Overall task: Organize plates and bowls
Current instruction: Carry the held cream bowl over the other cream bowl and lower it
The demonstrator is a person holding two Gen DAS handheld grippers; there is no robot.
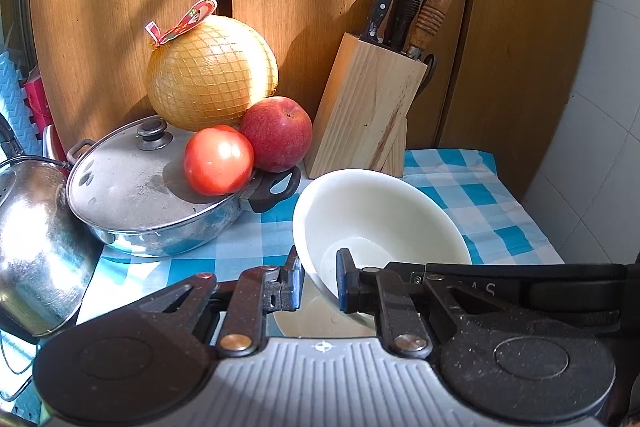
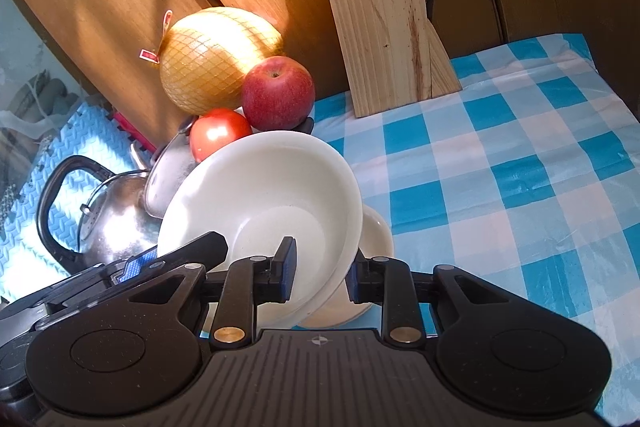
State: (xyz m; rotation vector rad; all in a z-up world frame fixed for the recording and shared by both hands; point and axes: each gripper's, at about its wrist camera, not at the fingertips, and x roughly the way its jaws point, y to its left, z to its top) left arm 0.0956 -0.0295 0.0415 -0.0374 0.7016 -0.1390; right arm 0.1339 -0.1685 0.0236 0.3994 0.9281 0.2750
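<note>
The checked tablecloth (image 2: 500, 163) is bare at right. The white bowl (image 2: 272, 195), tilted, sits nested on a second bowl (image 2: 378, 231) near centre. The left gripper (image 1: 319, 279) and right gripper (image 2: 322, 273) each clamp its rim; lower level, release together.

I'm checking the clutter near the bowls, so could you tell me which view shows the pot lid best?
The left wrist view: the pot lid shows almost whole, knob included, with a tomato resting on it. In the right wrist view only a sliver of the lid shows, behind the bowl.
</note>
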